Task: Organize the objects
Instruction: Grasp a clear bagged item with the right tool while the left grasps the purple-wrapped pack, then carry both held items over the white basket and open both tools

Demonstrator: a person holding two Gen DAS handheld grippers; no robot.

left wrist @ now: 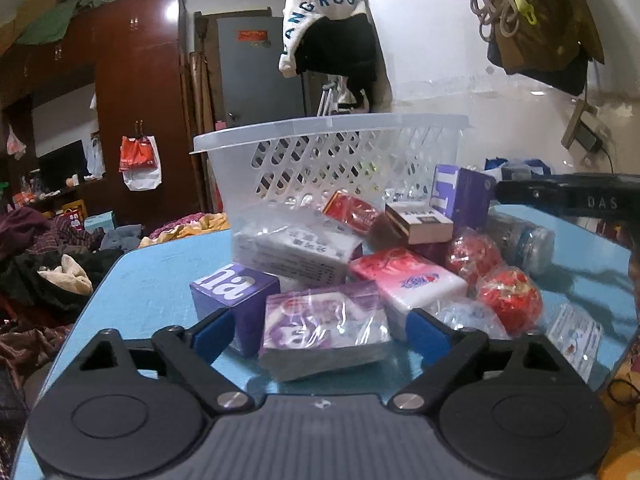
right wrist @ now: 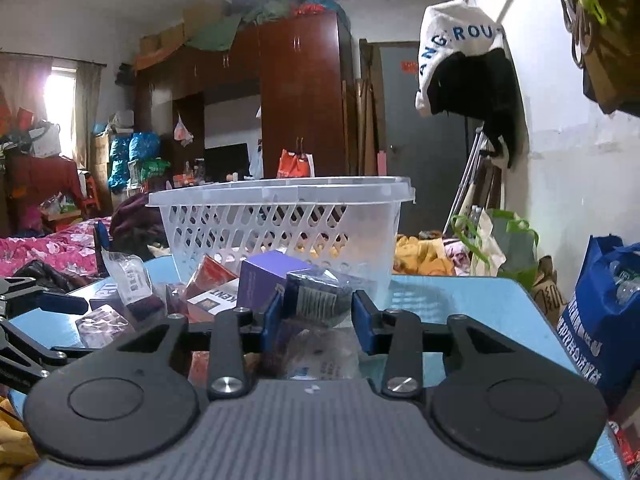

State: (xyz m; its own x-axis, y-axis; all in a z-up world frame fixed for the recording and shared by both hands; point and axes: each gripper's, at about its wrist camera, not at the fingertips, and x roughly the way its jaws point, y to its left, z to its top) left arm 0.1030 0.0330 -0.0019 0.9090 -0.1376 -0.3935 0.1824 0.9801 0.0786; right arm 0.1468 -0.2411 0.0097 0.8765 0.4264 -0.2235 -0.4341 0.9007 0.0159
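Note:
A clear plastic basket (left wrist: 328, 152) stands at the back of the blue table (left wrist: 160, 280), also in the right wrist view (right wrist: 280, 216). In front of it lies a pile of small packs: a purple tissue pack (left wrist: 324, 332), a purple box (left wrist: 236, 300), a pink soap pack (left wrist: 404, 280), red balls (left wrist: 508, 296) and a Kent box (left wrist: 420, 220). My left gripper (left wrist: 320, 332) is open, its fingers either side of the purple tissue pack. My right gripper (right wrist: 318, 320) has its jaws against a dark wrapped pack (right wrist: 316, 296).
A white cap (left wrist: 324, 20) hangs on the wall above the basket. A blue shopping bag (right wrist: 600, 320) stands right of the table. Clothes (left wrist: 48, 264) lie heaped to the left. A dark wardrobe (right wrist: 300, 92) stands behind.

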